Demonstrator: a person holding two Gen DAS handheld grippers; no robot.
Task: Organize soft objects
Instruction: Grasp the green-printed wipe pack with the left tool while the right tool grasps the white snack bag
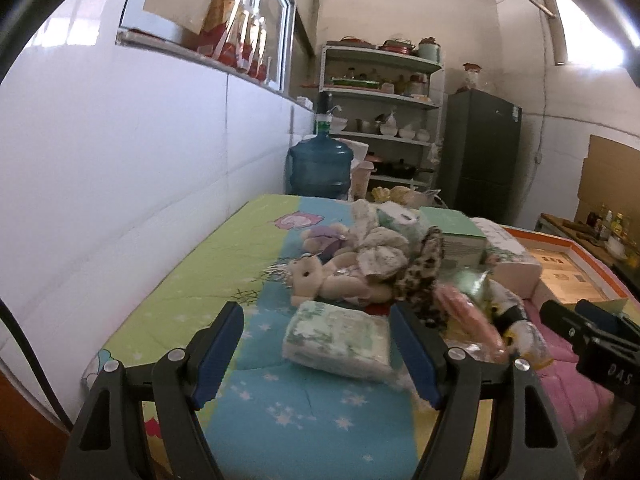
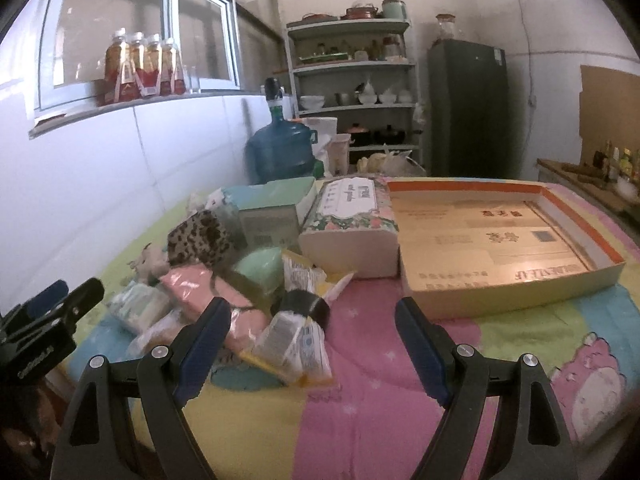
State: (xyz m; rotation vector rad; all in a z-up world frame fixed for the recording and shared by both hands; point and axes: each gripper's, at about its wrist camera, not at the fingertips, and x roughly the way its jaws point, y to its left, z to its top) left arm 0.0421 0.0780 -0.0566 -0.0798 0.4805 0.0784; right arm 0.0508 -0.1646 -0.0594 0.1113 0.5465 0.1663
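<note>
A pile of soft things lies on a colourful bedsheet. In the left wrist view my left gripper is open, just short of a green-and-white tissue pack. Behind it lie a beige teddy, a purple plush and a leopard-print cloth. In the right wrist view my right gripper is open and empty above the sheet. Before it lie a black roll, small packets, a pink pack and a green pack.
A shallow open cardboard box with an orange rim lies at the right. A floral tissue box and green boxes stand behind the pile. A blue water jug, shelves and a fridge stand beyond. A white wall runs along the left.
</note>
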